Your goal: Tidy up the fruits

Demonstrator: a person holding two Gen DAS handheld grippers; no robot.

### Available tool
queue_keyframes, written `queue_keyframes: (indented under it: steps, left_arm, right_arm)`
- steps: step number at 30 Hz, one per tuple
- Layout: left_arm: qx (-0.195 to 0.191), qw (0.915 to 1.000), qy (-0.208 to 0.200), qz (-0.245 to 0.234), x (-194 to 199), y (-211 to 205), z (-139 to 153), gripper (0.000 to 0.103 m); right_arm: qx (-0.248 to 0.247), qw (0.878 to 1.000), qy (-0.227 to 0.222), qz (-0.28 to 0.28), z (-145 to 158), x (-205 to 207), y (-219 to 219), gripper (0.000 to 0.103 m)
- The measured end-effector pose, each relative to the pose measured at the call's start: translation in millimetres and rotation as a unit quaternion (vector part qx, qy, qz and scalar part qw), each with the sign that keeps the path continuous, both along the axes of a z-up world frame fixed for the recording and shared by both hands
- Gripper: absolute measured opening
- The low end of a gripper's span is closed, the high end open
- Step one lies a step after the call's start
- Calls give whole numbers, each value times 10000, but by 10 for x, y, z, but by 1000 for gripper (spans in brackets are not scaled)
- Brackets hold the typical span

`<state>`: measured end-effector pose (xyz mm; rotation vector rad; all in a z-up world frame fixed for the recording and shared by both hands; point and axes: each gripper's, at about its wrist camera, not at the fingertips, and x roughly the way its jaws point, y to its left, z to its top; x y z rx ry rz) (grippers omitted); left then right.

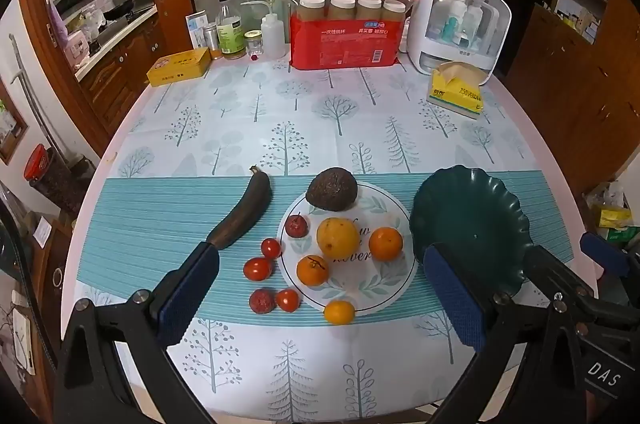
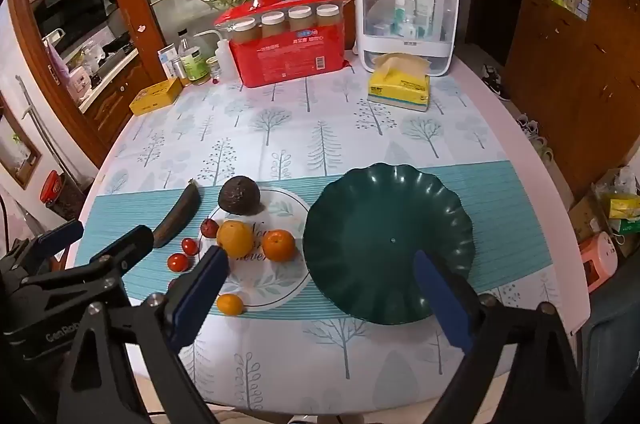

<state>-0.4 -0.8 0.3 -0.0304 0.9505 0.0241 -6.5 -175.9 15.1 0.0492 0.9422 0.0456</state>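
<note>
While hovering above table (image 1: 320, 128): left gripper (image 1: 320, 288) and right gripper (image 2: 320, 288) both spread wide, holding nothing.
Relative to green scalloped plate (image 2: 360, 224), bare: just left, on round white mat (image 1: 360, 280), avocado (image 1: 332, 189), yellow fruit (image 1: 337, 238), two oranges (image 1: 385, 243); farther left, off mat, blackened banana (image 1: 244, 212), cherry tomatoes (image 1: 257, 268), small orange (image 1: 339, 312) at near mat edge.
</note>
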Motion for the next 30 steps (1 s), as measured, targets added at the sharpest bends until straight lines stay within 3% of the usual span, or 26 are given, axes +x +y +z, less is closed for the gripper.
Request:
queue_keyframes:
  steps: [30]
  left_arm:
    - [-80, 9998, -50, 175, -93, -23, 59, 101]
  right_arm:
    - [64, 9998, -47, 197, 11, -41, -44, 93]
